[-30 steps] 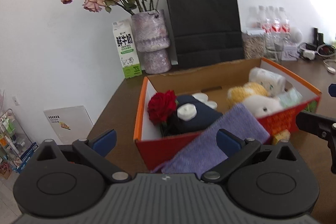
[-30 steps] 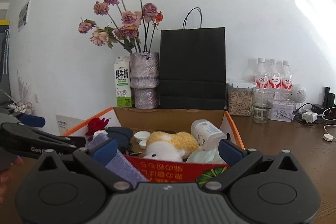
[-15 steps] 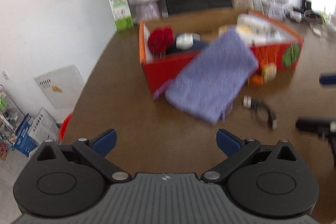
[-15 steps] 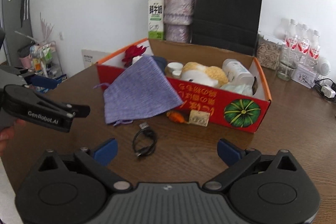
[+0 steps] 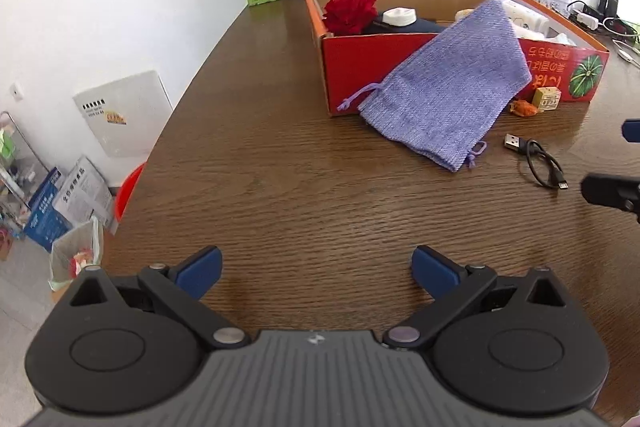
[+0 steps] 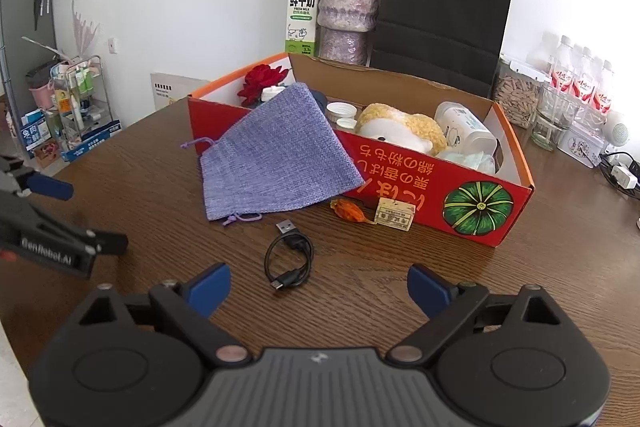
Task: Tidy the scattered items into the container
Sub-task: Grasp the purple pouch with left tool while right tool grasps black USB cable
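A red cardboard box [image 6: 476, 203] [image 5: 344, 67] holds a red rose [image 6: 262, 81], a plush toy [image 6: 400, 129], a white bottle [image 6: 464, 127] and jar lids. A purple drawstring pouch [image 6: 272, 159] [image 5: 448, 87] leans on the box's front wall, its bottom end on the table. A black USB cable [image 6: 290, 257] [image 5: 536, 159], an orange wrapped item [image 6: 350, 209] and a small tan block [image 6: 394, 214] lie on the table before the box. My left gripper [image 5: 316, 267] is open and empty, well back from the pouch. My right gripper [image 6: 318, 287] is open and empty, just short of the cable.
A milk carton [image 6: 302, 15], a vase of dried roses [image 6: 346, 15], a black paper bag [image 6: 440, 15], a jar and water bottles [image 6: 576, 83] stand behind the box. The table's left edge [image 5: 168, 131] drops to floor clutter.
Both grippers have pulled back from the box and tilted down, so the table, pouch and cable now show. The pouch lies as before against the box wall.
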Tool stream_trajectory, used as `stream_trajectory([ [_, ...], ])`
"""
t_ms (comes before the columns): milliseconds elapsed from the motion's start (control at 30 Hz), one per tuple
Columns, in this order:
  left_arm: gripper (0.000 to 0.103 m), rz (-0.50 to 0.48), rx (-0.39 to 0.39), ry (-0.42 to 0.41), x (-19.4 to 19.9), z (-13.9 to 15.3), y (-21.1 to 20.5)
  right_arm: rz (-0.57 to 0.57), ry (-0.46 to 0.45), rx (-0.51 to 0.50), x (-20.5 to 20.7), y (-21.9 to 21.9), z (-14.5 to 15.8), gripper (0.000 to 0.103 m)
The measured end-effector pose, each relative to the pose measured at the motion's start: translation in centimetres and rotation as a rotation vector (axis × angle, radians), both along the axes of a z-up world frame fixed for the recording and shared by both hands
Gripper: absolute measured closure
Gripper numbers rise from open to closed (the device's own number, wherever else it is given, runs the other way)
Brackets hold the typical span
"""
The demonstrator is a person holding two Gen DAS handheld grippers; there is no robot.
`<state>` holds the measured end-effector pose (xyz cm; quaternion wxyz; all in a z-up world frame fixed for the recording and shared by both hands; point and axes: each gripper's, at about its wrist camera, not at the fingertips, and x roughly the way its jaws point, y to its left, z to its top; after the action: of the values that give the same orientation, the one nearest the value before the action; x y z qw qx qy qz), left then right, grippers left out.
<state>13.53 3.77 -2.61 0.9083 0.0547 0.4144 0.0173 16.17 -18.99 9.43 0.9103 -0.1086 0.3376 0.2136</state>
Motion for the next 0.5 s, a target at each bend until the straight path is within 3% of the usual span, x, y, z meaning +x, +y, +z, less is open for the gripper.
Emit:
stream_trajectory([
  [200, 0.000, -0.012, 0.006, -0.024, 0.5, 0.2, -1.0, -0.001, 0.023, 0.024, 1.4, 0.6, -0.7, 0.017],
  [400, 0.000, -0.011, -0.007, -0.059, 1.7, 0.8, -2.1, -0.035, 0.095, 0.072, 3.6, 1.3, -2.5, 0.034],
  [467, 0.000, -0.007, -0.011, -0.063, 2.0, 0.9, -2.4, -0.017, 0.044, 0.048, 3.2, 1.8, -2.9, 0.046],
  [500, 0.000, -0.005, -0.021, -0.067, 2.2, 1.0, -2.6, 0.002, 0.037, 0.059, 3.0, 1.8, -2.9, 0.068],
])
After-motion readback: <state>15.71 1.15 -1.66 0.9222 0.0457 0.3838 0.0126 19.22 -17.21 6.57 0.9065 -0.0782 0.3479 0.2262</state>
